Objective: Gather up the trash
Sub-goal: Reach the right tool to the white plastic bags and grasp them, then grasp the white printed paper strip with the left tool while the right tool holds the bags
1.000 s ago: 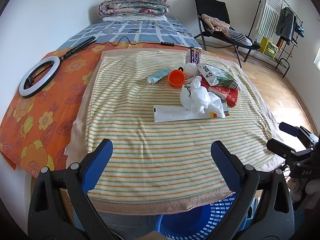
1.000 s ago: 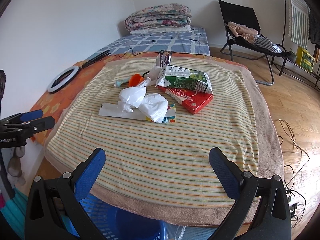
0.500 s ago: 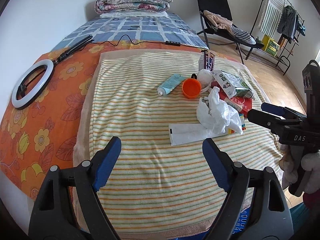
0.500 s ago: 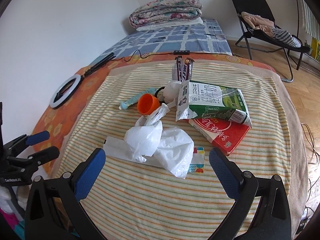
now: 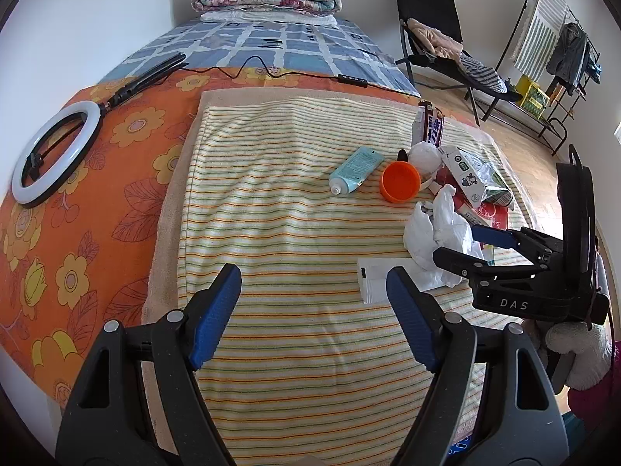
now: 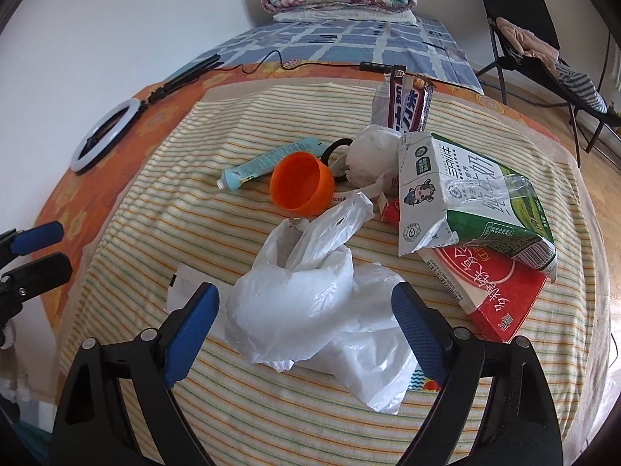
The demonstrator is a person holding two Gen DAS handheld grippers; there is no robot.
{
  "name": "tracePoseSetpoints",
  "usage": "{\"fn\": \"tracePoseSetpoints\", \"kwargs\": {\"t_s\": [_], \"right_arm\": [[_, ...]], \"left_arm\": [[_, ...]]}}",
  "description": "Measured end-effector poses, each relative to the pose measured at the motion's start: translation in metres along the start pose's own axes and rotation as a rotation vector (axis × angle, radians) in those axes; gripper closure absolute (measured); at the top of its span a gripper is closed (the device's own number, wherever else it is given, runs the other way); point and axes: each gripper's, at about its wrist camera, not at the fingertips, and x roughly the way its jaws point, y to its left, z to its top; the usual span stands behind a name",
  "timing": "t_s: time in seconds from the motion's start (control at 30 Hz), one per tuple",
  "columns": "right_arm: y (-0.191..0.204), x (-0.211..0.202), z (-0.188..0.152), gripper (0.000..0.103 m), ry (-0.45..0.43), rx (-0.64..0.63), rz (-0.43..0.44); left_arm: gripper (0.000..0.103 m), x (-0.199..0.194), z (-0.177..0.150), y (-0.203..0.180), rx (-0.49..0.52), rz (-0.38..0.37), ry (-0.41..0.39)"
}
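The white plastic bag (image 6: 310, 310) lay crumpled on the striped towel (image 5: 291, 233), just in front of the orange cup (image 6: 302, 184). The right gripper (image 6: 304, 324) was closing around the bag, pads not yet pressing. The left gripper (image 5: 312, 316) was closing over bare towel, nothing between its jaws.

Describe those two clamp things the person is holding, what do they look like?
Each tool is a black plastic frame with two long fingers, silver pivot screws and blue textured pads on the inner faces. The left tool shows this up close, as does the right tool. From the left view, the right tool's body bears white letters "DAS". The hand under it wears a fluffy white glove.
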Motion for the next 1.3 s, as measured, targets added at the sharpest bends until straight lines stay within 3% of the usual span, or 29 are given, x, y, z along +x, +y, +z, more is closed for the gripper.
{"fn": "tracePoseSetpoints", "kwargs": {"t_s": [0.07, 0.1, 0.13, 0.27, 0.47, 0.57, 0.67, 0.83, 0.9, 1.07, 1.3], "right_arm": [[-0.004, 0.0, -0.005, 0.038, 0.017, 0.013, 0.011], [-0.008, -0.002, -0.007, 0.051, 0.015, 0.029, 0.032], [-0.011, -0.005, -0.009, 0.057, 0.014, 0.047, 0.057], [-0.021, -0.023, -0.02, 0.064, 0.003, 0.081, 0.091], [-0.041, -0.052, -0.05, 0.065, 0.007, 0.104, 0.072], [-0.056, -0.063, -0.065, 0.065, 0.009, 0.125, 0.06], [-0.068, -0.073, -0.079, 0.065, 0.019, 0.135, 0.049], [-0.087, -0.086, -0.091, 0.065, 0.009, 0.147, 0.015], [-0.094, -0.09, -0.093, 0.065, 0.003, 0.161, 0.011], [-0.105, -0.094, -0.1, 0.065, -0.004, 0.187, 0.006], [-0.101, -0.088, -0.104, 0.061, 0.005, 0.155, -0.009]], "left_arm": [[0.023, 0.007, 0.005, -0.004, 0.004, -0.013, 0.005], [0.023, 0.011, 0.006, -0.008, 0.013, -0.021, 0.011], [0.023, 0.017, 0.008, -0.013, 0.028, -0.028, 0.021], [0.023, 0.04, 0.014, -0.036, 0.077, -0.055, 0.056], [0.023, 0.072, 0.019, -0.074, 0.139, -0.108, 0.089], [0.031, 0.09, 0.017, -0.093, 0.159, -0.148, 0.139], [0.031, 0.104, 0.011, -0.109, 0.203, -0.179, 0.196], [0.032, 0.109, -0.006, -0.125, 0.261, -0.192, 0.261], [0.037, 0.106, -0.017, -0.132, 0.296, -0.202, 0.28], [0.039, 0.095, -0.032, -0.154, 0.412, -0.119, 0.255], [0.038, 0.103, -0.038, -0.173, 0.451, 0.015, 0.21]]}}
